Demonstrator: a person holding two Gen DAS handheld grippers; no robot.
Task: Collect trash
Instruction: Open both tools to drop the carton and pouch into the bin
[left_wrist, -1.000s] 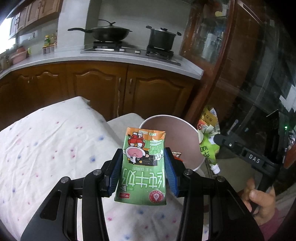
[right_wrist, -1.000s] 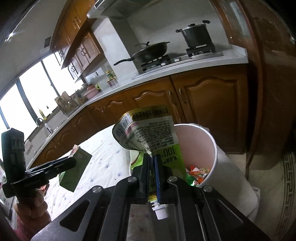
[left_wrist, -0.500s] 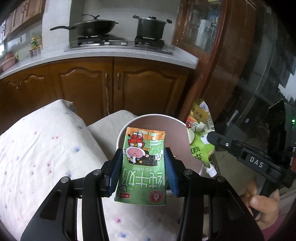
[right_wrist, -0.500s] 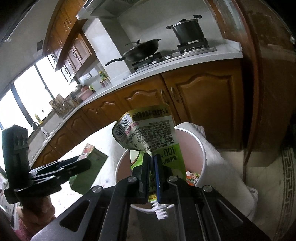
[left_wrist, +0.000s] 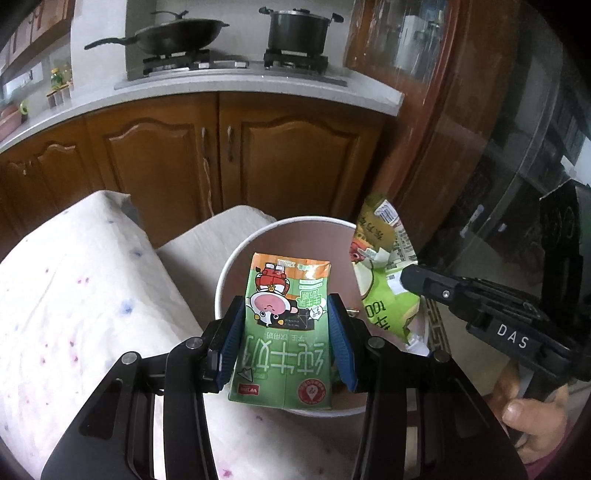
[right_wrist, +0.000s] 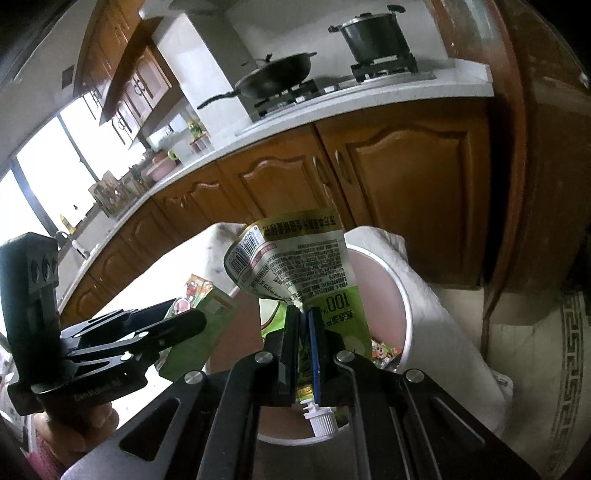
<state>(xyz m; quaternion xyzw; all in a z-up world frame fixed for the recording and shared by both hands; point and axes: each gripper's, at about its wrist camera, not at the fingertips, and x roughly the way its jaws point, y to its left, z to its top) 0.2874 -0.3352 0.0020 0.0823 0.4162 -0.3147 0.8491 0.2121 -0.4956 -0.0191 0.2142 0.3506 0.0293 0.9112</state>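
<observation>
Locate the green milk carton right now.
Left wrist view: the milk carton sits clamped in the left tongs, above the white bin, left of the pouch.

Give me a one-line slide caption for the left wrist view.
Left tongs grip a green milk carton over the white bin; right tongs hold a pouch alongside.

The milk carton (left_wrist: 282, 334) hides most of the bin (left_wrist: 236, 266) floor, and its lower sides sit behind blue pads (left_wrist: 229, 347). At four o'clock the person's hand (left_wrist: 532, 421) runs off frame. The pouch (right_wrist: 295, 269) covers the bin's far wall, and its print is too small to read.
</observation>
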